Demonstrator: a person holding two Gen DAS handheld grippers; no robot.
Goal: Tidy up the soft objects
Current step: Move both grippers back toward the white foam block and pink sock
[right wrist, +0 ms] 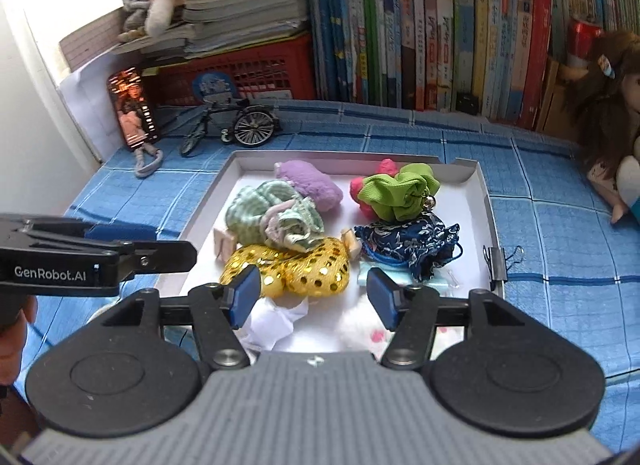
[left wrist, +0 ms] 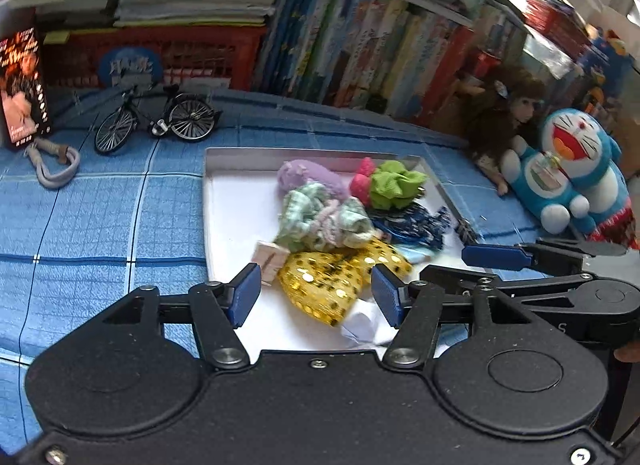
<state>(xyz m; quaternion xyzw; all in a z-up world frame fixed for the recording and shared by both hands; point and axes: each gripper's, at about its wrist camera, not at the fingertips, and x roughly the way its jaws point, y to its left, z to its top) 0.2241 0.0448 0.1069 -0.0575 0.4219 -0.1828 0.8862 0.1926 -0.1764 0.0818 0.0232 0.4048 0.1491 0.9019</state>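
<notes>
Lying crosswise: gold sequined pouch (right wrist: pixel 286 271)

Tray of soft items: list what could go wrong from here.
1. The gold sequin pouch overlaps the green checked cloth; lifting one could drag the other.
2. The left gripper and right gripper hover open and close together, so they could collide.
3. The binder clip on the white tray rim could snag fabric.

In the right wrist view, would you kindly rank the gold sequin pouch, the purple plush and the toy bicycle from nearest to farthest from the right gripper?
1. Gold sequin pouch: just ahead of the right gripper, at the tray's near end.
2. Purple plush: at the tray's far end.
3. Toy bicycle: beyond the tray, far left, by the red crate.
</notes>
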